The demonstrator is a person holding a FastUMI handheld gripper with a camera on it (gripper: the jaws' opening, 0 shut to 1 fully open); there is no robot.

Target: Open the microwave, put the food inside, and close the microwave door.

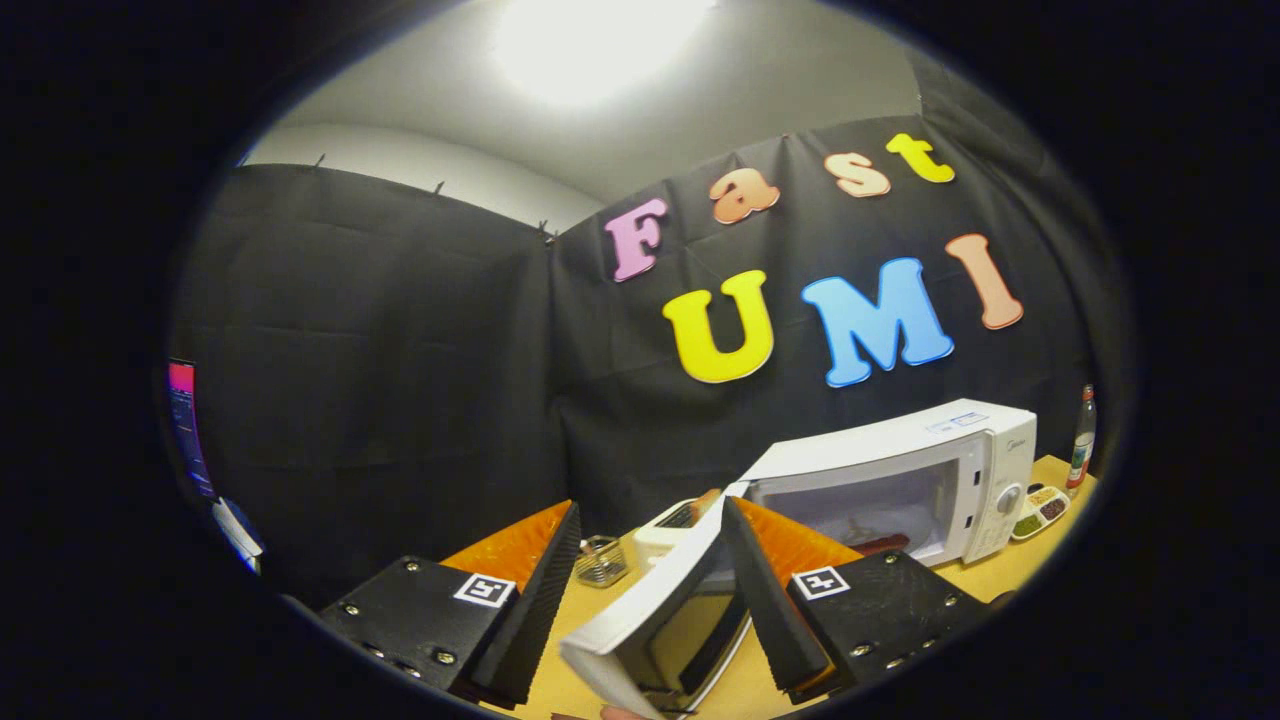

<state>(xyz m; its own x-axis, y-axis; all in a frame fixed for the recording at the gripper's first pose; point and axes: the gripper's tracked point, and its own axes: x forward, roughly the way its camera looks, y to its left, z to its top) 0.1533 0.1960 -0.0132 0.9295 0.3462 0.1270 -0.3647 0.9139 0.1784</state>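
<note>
White microwave (900, 480) on the tabletop (1010, 570), door (650, 610) swung wide between the fingers of the open, empty claw (645, 590).

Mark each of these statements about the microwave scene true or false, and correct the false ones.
1. The microwave door is closed. False: it stands swung open.
2. The door sits between the fingers of the hand-held gripper. True.
3. A bottle stands on the table beyond the microwave. True.
4. The microwave is black. False: it is white.
5. The gripper's fingers are pressed together. False: they are spread apart.
</note>
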